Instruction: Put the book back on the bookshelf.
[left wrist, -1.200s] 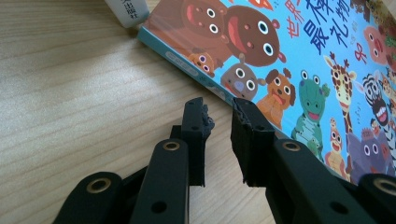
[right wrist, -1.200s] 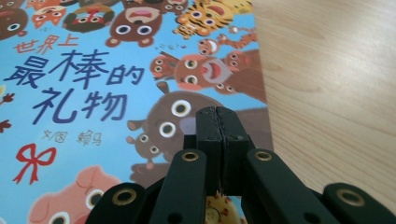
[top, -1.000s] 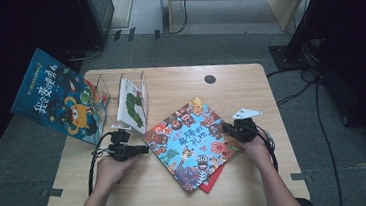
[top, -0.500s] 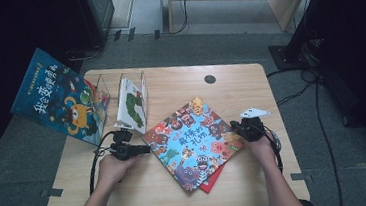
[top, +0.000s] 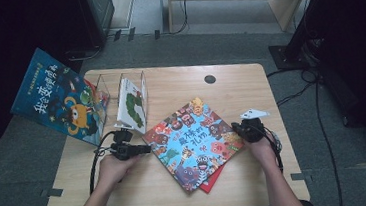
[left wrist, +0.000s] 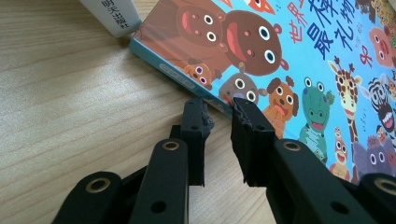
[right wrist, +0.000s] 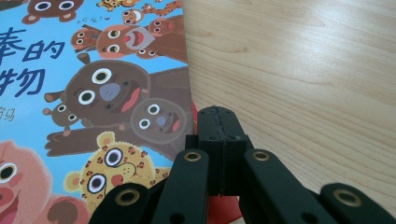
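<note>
A picture book with cartoon animals on a blue cover (top: 192, 142) lies askew in the middle of the wooden table (top: 179, 88), on top of a red book (top: 212, 182). My left gripper (top: 147, 149) lies level at the book's left corner. In the left gripper view its jaws (left wrist: 218, 108) stand a narrow gap apart at the cover's edge (left wrist: 280, 60), pinching nothing. My right gripper (top: 235, 128) rests at the book's right corner. In the right gripper view it (right wrist: 217, 114) is shut with nothing held, its tip beside the cover's edge (right wrist: 93, 93).
A white book with a green caterpillar (top: 132, 103) stands in a clear rack (top: 103, 85) at the back left; its spine (left wrist: 112, 16) is just beyond my left jaws. A large blue book (top: 55, 96) leans off the table's left edge. A black round cap (top: 210, 79) sits at the back.
My right gripper has drawn slightly to the right, off the book's right corner. The left gripper and the books have stayed where they were.
</note>
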`<state>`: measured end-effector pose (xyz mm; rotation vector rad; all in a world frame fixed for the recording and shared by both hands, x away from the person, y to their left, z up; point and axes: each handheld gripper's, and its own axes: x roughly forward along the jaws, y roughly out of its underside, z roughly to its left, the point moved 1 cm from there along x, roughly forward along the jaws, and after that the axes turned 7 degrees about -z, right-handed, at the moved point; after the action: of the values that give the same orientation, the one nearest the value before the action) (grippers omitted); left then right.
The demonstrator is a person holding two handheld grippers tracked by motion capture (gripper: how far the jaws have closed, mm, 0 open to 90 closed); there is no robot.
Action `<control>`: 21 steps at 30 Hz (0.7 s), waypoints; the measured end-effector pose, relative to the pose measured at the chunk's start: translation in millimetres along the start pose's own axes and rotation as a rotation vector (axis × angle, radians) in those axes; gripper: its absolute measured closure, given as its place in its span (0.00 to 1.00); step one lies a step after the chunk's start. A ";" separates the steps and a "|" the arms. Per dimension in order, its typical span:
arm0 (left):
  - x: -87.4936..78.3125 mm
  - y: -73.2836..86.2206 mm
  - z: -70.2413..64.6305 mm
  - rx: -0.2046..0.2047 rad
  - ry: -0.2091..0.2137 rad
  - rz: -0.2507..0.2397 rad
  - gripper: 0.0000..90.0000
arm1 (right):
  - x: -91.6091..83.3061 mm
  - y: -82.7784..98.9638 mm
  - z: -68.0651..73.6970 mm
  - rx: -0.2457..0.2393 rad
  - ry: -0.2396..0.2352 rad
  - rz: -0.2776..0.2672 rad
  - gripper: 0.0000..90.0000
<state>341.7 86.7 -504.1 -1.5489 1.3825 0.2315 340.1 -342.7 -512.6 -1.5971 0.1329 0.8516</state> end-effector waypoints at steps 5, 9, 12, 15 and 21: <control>0.6 -1.1 0.5 0.003 0.003 0.004 0.84 | -2.3 1.3 0.0 0.003 -0.005 0.003 1.00; 1.3 -2.1 0.4 0.005 0.006 0.007 0.84 | -4.4 2.6 0.0 0.005 -0.007 0.006 1.00; 2.2 -3.4 0.0 0.005 0.008 0.011 0.84 | -6.3 4.0 -0.2 0.009 -0.010 0.006 1.00; 3.9 -4.9 -0.7 0.007 0.011 0.009 0.84 | -8.6 5.4 -0.7 0.010 -0.010 0.008 1.00; 8.0 -7.8 -1.2 -0.005 0.022 0.008 0.84 | -13.2 8.8 -2.1 0.021 -0.006 0.007 1.00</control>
<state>350.2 79.6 -504.9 -1.5546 1.4059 0.2238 326.8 -351.6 -512.0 -1.5756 0.1429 0.8579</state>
